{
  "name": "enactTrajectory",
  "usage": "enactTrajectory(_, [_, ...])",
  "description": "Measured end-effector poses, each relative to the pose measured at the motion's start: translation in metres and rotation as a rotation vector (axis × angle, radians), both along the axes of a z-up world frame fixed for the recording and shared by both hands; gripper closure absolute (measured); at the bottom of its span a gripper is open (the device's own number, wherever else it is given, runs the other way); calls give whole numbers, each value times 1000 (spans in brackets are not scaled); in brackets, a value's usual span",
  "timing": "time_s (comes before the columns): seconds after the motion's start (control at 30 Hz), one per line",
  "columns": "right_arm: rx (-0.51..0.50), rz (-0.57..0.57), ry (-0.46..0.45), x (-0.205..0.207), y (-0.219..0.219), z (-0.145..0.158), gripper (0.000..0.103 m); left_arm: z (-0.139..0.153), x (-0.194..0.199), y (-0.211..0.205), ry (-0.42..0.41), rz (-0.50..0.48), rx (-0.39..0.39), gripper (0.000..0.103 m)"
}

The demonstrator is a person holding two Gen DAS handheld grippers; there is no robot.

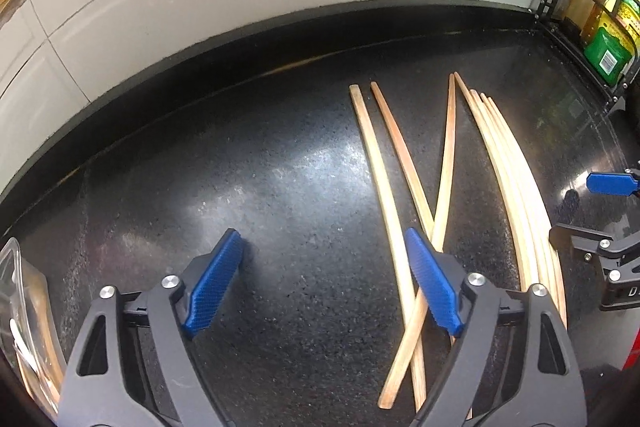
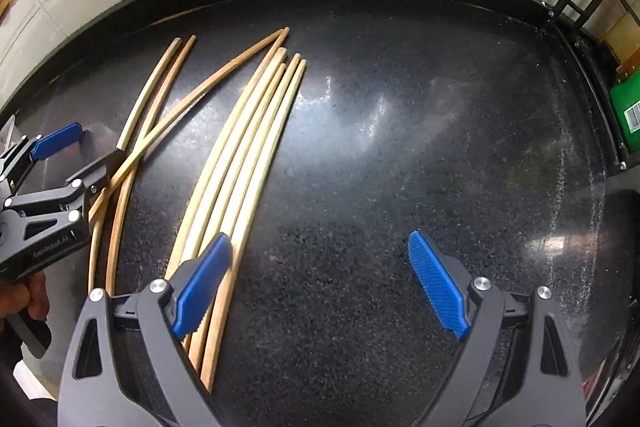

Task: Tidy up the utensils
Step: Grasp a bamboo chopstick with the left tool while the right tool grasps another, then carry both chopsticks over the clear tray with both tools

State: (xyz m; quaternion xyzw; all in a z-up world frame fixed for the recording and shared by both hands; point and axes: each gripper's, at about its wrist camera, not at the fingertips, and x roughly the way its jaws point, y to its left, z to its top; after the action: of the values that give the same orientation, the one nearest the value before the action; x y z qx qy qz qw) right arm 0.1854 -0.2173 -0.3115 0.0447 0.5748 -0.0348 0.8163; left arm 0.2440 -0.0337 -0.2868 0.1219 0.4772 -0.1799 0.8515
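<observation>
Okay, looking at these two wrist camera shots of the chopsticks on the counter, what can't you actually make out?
- Near ends of the crossed chopsticks: left wrist view, covered by the left gripper.
- Near ends of the straight bundle: right wrist view, hidden under the right gripper.
- Clear container: left wrist view, cut off by the frame edge.
- Green package label: too small to read.
</observation>
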Motion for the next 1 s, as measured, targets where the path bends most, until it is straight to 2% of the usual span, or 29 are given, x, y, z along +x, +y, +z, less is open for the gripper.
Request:
enactTrajectory(0.1, [-31, -7, 30, -2, -2, -5, 16, 2, 1, -1, -9, 4, -1, 38])
enactTrajectory(0.17, [-11, -16, 25, -5, -5, -8, 16, 3, 3, -1, -1, 1, 0, 39])
enactTrajectory(0.27, [5, -25, 20, -5, -8, -10, 16, 5, 1, 3, -10, 3, -3, 47])
enactTrajectory(0.3, [6, -25, 21, -5, -9, -11, 16, 5, 1, 2, -12, 2, -3, 55])
enactTrajectory(0.37, [7, -13, 13, -5, -10, -9, 24, 6, 0, 2, -9, 0, -1, 68])
enactTrajectory(0.4, [8, -8, 9, -5, -10, -8, 35, 7, 1, 1, -7, 0, 3, 77])
enactTrajectory(0.43, [8, -7, 5, -5, -10, -6, 53, 7, 1, 0, -3, -1, 5, 82])
enactTrajectory(0.47, [10, -8, 4, -5, -11, -3, 67, 7, 2, -1, 0, 3, 7, 93])
enactTrajectory(0.5, [17, -11, 8, -4, -16, 2, 94, 7, 3, -1, 6, 8, 9, 97])
enactTrajectory(0.7, [47, -6, 35, -1, -24, 5, 96, 17, 4, 15, 33, 68, -14, 97])
enactTrajectory(0.83, [48, 16, -27, -11, -24, 34, 96, 51, -8, 33, -5, 132, -21, 97])
enactTrajectory(1.0, [57, 97, -139, -31, -7, 88, 96, 108, -44, 50, -46, 222, -26, 97])
